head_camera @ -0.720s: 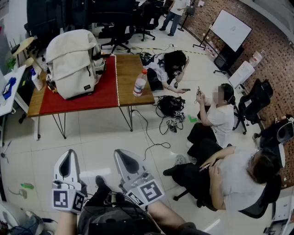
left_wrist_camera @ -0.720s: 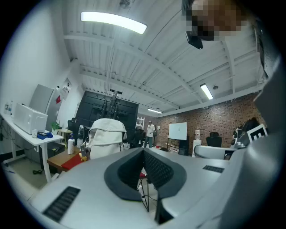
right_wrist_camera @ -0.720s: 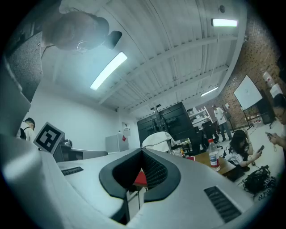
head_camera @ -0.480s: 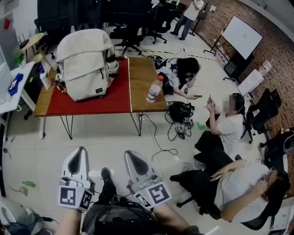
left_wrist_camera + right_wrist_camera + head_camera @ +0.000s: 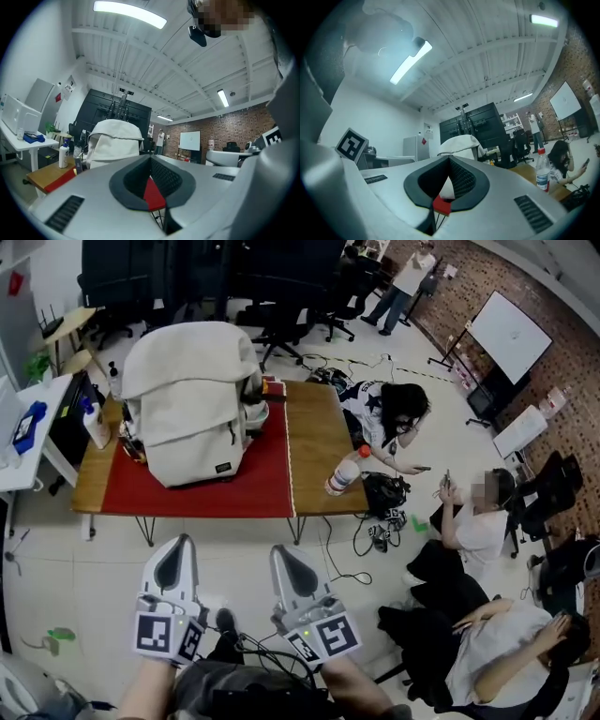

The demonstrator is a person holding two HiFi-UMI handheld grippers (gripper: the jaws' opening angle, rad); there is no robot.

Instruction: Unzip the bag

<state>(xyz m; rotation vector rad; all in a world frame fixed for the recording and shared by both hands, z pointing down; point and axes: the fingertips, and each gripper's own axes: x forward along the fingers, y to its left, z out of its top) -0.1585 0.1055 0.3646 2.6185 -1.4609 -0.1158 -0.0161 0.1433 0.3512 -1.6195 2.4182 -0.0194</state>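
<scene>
Over the last moment the wooden table (image 5: pixel 315 448) with its red cloth (image 5: pixel 267 491) has slid nearer and toward the middle of the head view. I read that as the person walking up to it, so the unzipping has not begun.

The cream-white fabric backpack (image 5: pixel 194 404) stands upright on the cloth, well apart from both tools: toward 12 o'clock of the left gripper (image 5: pixel 174 568) and 11 o'clock of the right gripper (image 5: pixel 288 576). A clear plastic bottle with a red cap (image 5: pixel 342 476) stands at the backpack's 4 o'clock. Both pairs of fingers are pressed together and hold nothing.
</scene>
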